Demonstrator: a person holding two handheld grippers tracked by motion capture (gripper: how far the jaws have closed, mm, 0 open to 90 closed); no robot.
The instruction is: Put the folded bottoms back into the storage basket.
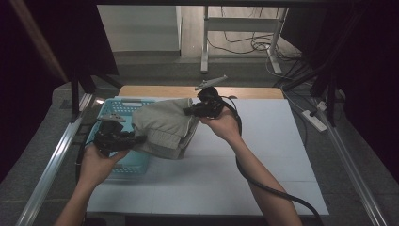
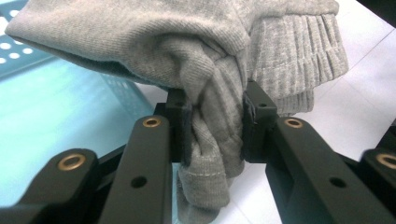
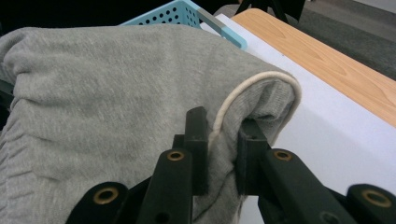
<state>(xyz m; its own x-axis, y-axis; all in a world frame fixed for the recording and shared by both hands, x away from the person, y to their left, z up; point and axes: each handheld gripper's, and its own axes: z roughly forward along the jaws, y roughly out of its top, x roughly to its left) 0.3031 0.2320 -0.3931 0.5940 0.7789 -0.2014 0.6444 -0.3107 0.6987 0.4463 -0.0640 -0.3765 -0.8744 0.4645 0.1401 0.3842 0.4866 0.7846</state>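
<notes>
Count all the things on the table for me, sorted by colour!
Grey: 1, the folded garment, held up by both grippers
Light blue: 1, the basket
Black: 2, the left gripper and the right gripper
Total: 4

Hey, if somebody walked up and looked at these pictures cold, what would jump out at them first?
Most likely the grey garment, folded and held up between the two hands above the near edge of the blue basket at the table's left. The left gripper pinches a bunched fold of it, and the right gripper clamps the far corner, where a pale drawstring loops out. Beneath lies a white sheet covering most of the table.
</notes>
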